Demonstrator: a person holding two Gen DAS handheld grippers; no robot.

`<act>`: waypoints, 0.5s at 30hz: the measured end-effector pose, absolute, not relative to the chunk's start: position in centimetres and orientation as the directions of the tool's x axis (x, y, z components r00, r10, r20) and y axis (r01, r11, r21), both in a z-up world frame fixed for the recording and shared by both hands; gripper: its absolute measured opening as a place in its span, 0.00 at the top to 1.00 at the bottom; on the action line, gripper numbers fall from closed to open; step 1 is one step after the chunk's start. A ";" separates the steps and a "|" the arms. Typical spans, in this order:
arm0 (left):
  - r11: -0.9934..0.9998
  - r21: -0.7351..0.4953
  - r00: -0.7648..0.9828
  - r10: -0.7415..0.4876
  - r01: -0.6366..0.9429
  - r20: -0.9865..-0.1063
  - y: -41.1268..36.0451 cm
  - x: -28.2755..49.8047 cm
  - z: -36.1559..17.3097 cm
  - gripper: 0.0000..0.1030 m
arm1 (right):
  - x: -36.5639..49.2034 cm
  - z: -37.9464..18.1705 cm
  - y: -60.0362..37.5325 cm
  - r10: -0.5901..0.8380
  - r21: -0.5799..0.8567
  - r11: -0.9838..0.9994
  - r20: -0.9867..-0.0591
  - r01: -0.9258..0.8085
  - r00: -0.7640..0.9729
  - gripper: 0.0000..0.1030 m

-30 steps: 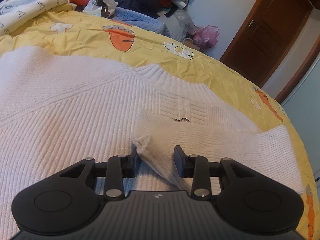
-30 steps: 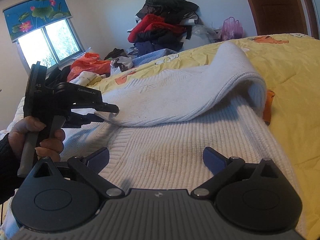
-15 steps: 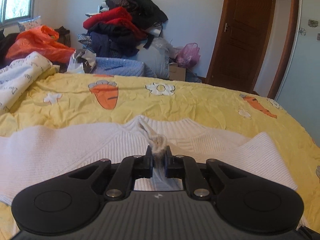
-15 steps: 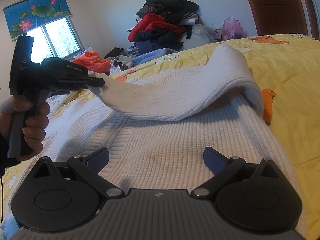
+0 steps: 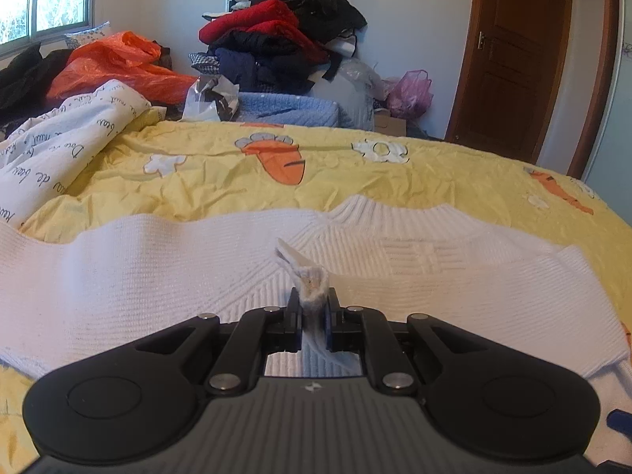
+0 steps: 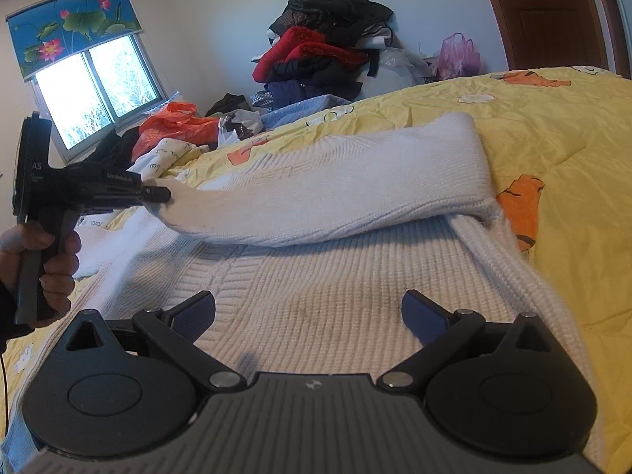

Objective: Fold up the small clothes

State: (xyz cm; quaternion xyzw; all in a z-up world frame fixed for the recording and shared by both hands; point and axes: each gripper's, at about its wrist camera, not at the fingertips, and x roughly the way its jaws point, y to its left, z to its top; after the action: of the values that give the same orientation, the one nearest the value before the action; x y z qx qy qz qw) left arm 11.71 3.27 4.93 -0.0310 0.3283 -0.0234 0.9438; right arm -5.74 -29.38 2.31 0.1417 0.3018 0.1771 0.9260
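Left wrist view: left gripper (image 5: 312, 312) clamped on sweater (image 5: 158, 268) cuff (image 5: 312, 280) | right gripper (image 6: 308, 316) held apart | knit judged soft, floppy; cuff grip best.

The left gripper (image 5: 313, 310) pinches the white sweater's cuff (image 5: 312, 280) between its jaws.

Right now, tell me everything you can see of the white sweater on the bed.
The white sweater is a ribbed knit with a ribbed collar, lying spread on the yellow carrot-print quilt. One sleeve is folded back over the body and lifted clear of it; its cuff end is pinched in the shut left gripper. The body shows faint greyish marks. The open right gripper hovers over it.
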 end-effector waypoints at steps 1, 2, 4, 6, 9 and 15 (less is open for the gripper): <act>0.997 -0.077 0.778 -0.062 0.017 -0.625 3.4 11.8 4.5 0.90 | -5.7 2.3 -29.4 0.414 0.369 0.897 -0.509 -0.243 0.755 0.02; 0.997 -0.081 0.773 -0.059 0.010 -0.632 3.5 11.8 4.1 0.91 | -5.7 2.3 -29.4 0.414 0.369 0.897 -0.509 -0.243 0.755 0.02; 0.996 -0.085 0.765 -0.056 0.003 -0.641 3.8 11.7 3.5 0.91 | -5.7 2.3 -29.4 0.414 0.370 0.897 -0.509 -0.243 0.755 0.02; 0.996 -0.087 0.759 -0.056 0.000 -0.649 4.0 11.7 3.1 0.91 | -5.7 2.3 -29.4 0.414 0.369 0.897 -0.509 -0.243 0.755 0.02; 0.996 -0.091 0.748 -0.058 -0.003 -0.661 4.2 11.5 2.3 0.91 | -5.8 2.3 -29.3 0.414 0.369 0.897 -0.509 -0.243 0.755 0.02; 0.994 -0.112 0.772 -0.066 -0.006 -0.632 4.4 11.0 1.2 0.91 | -5.8 2.5 -29.3 0.402 0.359 0.903 -0.512 -0.236 0.759 0.04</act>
State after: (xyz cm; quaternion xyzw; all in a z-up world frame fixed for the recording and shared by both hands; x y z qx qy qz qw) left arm 10.97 4.41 1.17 -0.0538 0.3371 -0.0160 0.9398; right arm -5.84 -29.27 2.48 0.1378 0.3015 0.1720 0.9276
